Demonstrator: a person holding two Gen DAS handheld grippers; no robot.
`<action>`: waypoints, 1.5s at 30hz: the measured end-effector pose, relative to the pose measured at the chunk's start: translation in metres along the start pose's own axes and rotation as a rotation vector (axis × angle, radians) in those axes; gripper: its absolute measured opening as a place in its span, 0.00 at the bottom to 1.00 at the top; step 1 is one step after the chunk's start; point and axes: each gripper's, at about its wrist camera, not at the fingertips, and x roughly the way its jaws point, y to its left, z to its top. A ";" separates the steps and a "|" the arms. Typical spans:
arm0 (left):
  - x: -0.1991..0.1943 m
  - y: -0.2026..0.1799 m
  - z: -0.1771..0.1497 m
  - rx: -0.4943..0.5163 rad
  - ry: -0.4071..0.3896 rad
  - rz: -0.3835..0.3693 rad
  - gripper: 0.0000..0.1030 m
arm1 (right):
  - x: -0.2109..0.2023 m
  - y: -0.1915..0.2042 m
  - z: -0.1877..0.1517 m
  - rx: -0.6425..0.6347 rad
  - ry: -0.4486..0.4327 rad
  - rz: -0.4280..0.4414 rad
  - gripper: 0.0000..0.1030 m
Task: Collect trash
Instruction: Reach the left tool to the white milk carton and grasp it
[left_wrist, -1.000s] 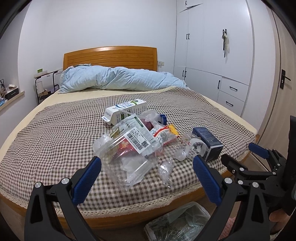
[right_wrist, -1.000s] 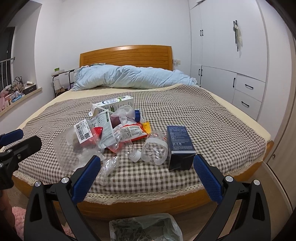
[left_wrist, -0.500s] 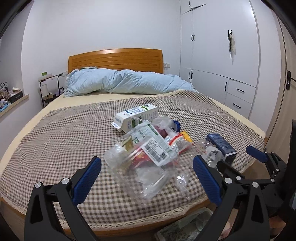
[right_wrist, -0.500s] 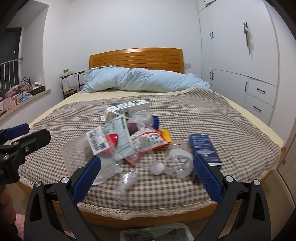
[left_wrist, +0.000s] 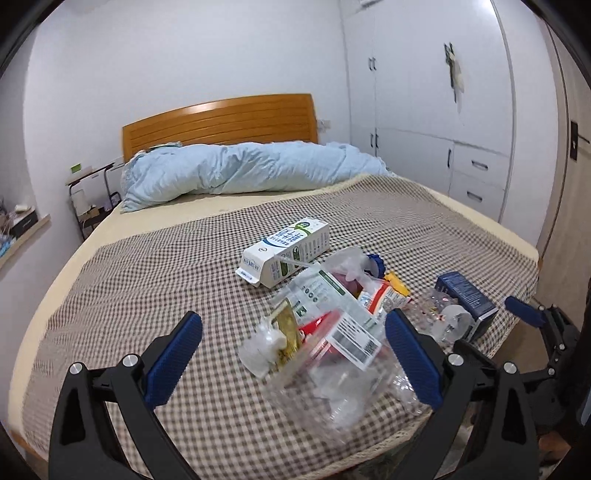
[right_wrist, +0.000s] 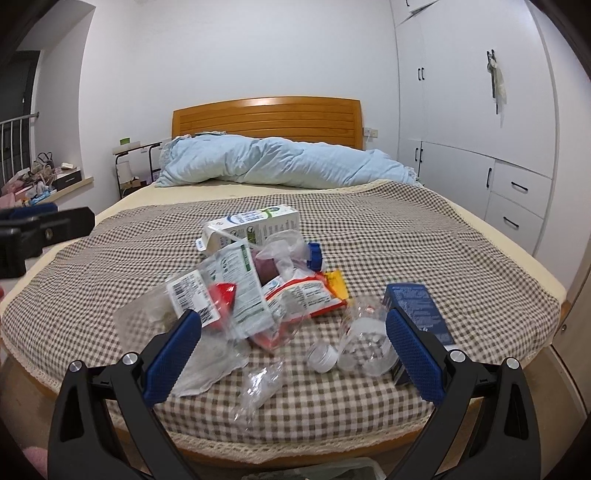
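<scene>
A heap of trash lies on the checked bedspread (left_wrist: 155, 280) near the foot of the bed. It holds a white milk carton (left_wrist: 284, 252) (right_wrist: 255, 226), a clear plastic clamshell with a barcode label (left_wrist: 332, 373) (right_wrist: 173, 317), red and white snack wrappers (right_wrist: 303, 295), a crushed clear bottle (right_wrist: 364, 341) with its cap (right_wrist: 323, 357), and a dark blue box (left_wrist: 467, 302) (right_wrist: 417, 310). My left gripper (left_wrist: 293, 363) is open, over the clamshell's near end. My right gripper (right_wrist: 293, 360) is open, low before the heap, and also shows at the right edge of the left wrist view (left_wrist: 532, 321).
A pale blue duvet (right_wrist: 280, 162) lies bunched across the head of the bed under a wooden headboard (right_wrist: 266, 114). White wardrobes and drawers (right_wrist: 480, 122) line the right wall. A bag (right_wrist: 332, 470) sits on the floor below the bed's foot. A shelf with clutter (right_wrist: 40, 181) is at left.
Both grippers have moved forward and up toward the bed, so the heap is nearer and larger. The floor bag has nearly dropped out of view. Both stayed open.
</scene>
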 end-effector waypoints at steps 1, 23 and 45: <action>0.003 0.001 0.005 0.008 0.007 0.001 0.93 | 0.002 -0.002 0.002 0.002 0.000 -0.003 0.93; 0.209 0.004 0.113 0.226 0.340 -0.060 0.93 | 0.123 -0.068 0.084 -0.042 0.133 0.027 0.94; 0.441 0.027 0.105 0.290 0.661 -0.245 0.85 | 0.200 -0.135 0.078 0.006 0.334 -0.013 0.94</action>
